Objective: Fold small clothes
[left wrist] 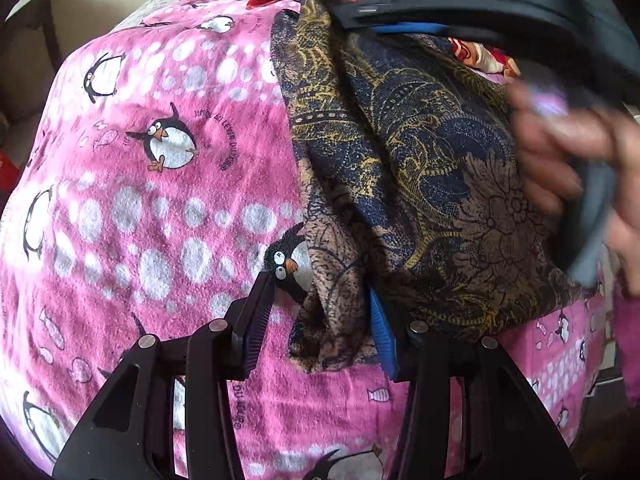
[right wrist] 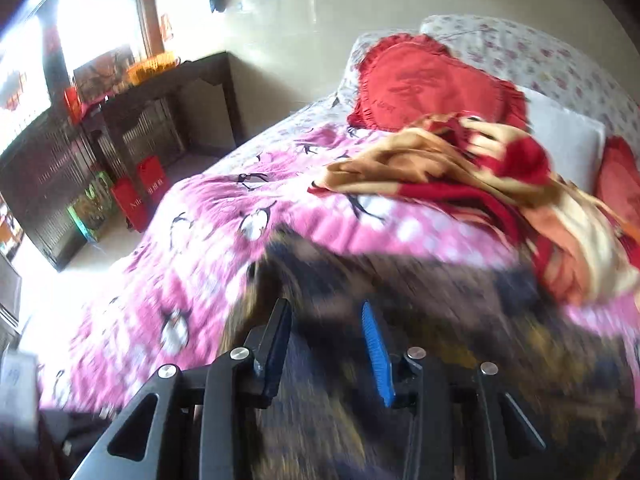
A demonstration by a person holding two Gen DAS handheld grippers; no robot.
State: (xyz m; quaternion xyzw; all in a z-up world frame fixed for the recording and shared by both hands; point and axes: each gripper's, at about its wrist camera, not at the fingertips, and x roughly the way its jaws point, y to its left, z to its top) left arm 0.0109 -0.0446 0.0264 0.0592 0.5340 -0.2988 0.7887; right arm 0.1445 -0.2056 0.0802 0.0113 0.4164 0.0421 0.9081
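Observation:
A brown, navy and gold patterned cloth (left wrist: 420,184) lies on the pink penguin blanket (left wrist: 152,208) of a bed. One near corner of it sits between the jaws of my left gripper (left wrist: 320,320), which stand open with a gap beside the black pad. My right gripper (left wrist: 352,20) reaches in from the upper right, held by a hand (left wrist: 572,152). The cloth's far edge rises in a peak to its tips. In the blurred right wrist view the cloth (right wrist: 420,340) fills the space between the fingers of my right gripper (right wrist: 326,336), which looks shut on it.
A tan and red garment (right wrist: 460,176) lies crumpled farther up the bed, beside a red heart cushion (right wrist: 432,84) and a white pillow (right wrist: 560,132). A dark wooden cabinet (right wrist: 120,120) and red bags (right wrist: 140,196) stand on the floor left of the bed.

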